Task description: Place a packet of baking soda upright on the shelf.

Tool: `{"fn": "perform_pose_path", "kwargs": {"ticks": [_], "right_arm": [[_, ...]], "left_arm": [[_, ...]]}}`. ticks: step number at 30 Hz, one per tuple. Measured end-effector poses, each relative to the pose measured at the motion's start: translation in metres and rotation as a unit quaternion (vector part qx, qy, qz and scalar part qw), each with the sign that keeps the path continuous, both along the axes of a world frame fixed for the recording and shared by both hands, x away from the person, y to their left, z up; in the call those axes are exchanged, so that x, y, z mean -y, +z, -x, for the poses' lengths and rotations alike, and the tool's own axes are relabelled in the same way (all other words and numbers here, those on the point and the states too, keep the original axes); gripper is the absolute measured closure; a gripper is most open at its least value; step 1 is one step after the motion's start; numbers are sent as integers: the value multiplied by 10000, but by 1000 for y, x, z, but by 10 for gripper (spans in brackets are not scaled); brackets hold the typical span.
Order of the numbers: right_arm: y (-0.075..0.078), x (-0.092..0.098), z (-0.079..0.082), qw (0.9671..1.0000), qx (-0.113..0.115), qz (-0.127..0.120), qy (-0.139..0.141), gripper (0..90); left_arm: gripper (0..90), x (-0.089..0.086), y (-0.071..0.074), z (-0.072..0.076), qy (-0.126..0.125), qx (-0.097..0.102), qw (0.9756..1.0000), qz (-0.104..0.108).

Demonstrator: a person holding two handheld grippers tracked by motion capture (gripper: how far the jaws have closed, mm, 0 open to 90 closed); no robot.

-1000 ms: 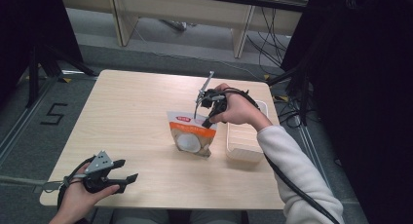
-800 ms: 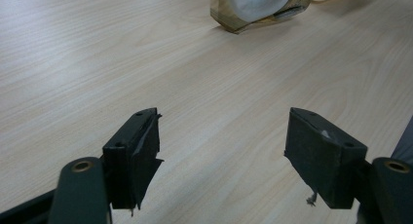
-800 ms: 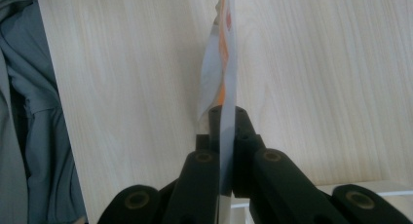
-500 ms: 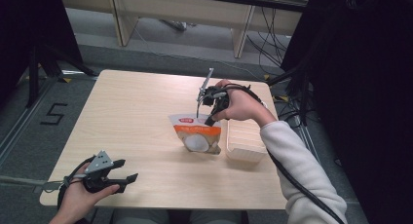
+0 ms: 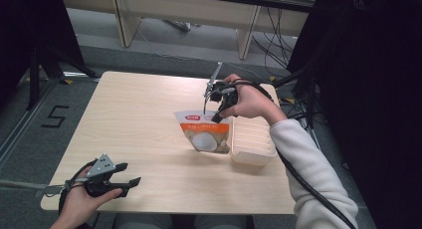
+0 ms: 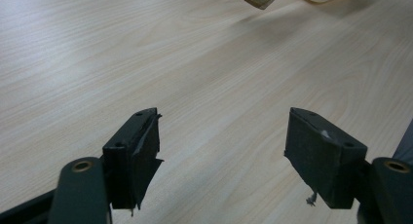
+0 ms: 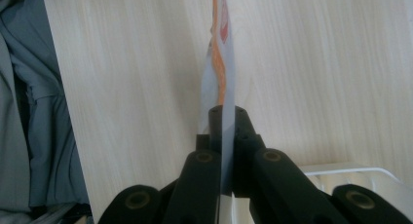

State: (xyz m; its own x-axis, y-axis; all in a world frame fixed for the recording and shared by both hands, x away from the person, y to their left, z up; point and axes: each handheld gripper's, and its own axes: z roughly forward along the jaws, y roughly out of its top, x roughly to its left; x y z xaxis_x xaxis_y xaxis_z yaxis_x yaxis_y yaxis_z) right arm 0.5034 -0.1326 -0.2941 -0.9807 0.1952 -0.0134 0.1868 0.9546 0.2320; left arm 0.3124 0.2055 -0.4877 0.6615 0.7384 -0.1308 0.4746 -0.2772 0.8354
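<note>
At the near left corner of the table [image 5: 139,114], the left gripper [image 5: 127,174] rests with its jaws spread wide and nothing between them. Its own view shows bare wood between the two black pads [image 6: 139,151]. In the middle, the orange and white pouch [image 5: 205,133] hangs by its top edge. The right gripper [image 5: 211,109] pinches that edge, and its own view shows the pouch edge-on between pressed jaws. The pouch now sits closer to the white tray [image 5: 251,139] on the right, touching its side.
</note>
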Motion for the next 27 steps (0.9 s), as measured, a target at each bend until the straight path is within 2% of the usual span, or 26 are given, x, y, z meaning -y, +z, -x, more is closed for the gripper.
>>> {"fn": "perform_pose_path", "kwargs": {"ticks": [3, 6, 9, 11, 18, 19, 21, 22, 24, 25, 27], "right_arm": [[6, 1, -1, 10000, 39, -21, 24, 900], [10, 2, -1, 10000, 36, 66, -17, 900], [14, 5, -1, 10000, 78, 13, 14, 900], [16, 6, 0, 9999, 65, 0, -99, 900], [24, 11, -2, 9999, 124, -31, -85, 900], [28, 12, -1, 9998, 140, -35, -161, 900], [30, 13, -1, 9998, 155, -63, -102, 900], [32, 13, 0, 9997, 157, -31, -196, 900], [33, 15, -2, 9998, 178, -64, -84, 900], [35, 16, -1, 9997, 163, -40, -183, 900], [36, 19, 0, 9996, 175, -16, -205, 900]], "left_arm": [[278, 0, 1, 0, 22, 13, 10000, -15], [278, 0, 0, 0, 25, 7, 10000, -11], [278, 0, 0, 0, -3, 11, 10000, 9], [278, 0, 0, 0, 4, 9, 10000, 13], [278, 0, 0, 0, 12, 21, 10000, 7], [278, 0, 0, 0, 12, 13, 10000, 19], [278, 0, 0, 0, 5, 18, 10000, 2], [278, 0, 0, 0, 5, 18, 10000, 13], [278, 0, 0, 0, 10, 12, 10000, 8], [278, 0, 1, 1, 27, 6, 10000, -26], [278, 0, 0, 0, 5, 22, 10000, 4]]}}
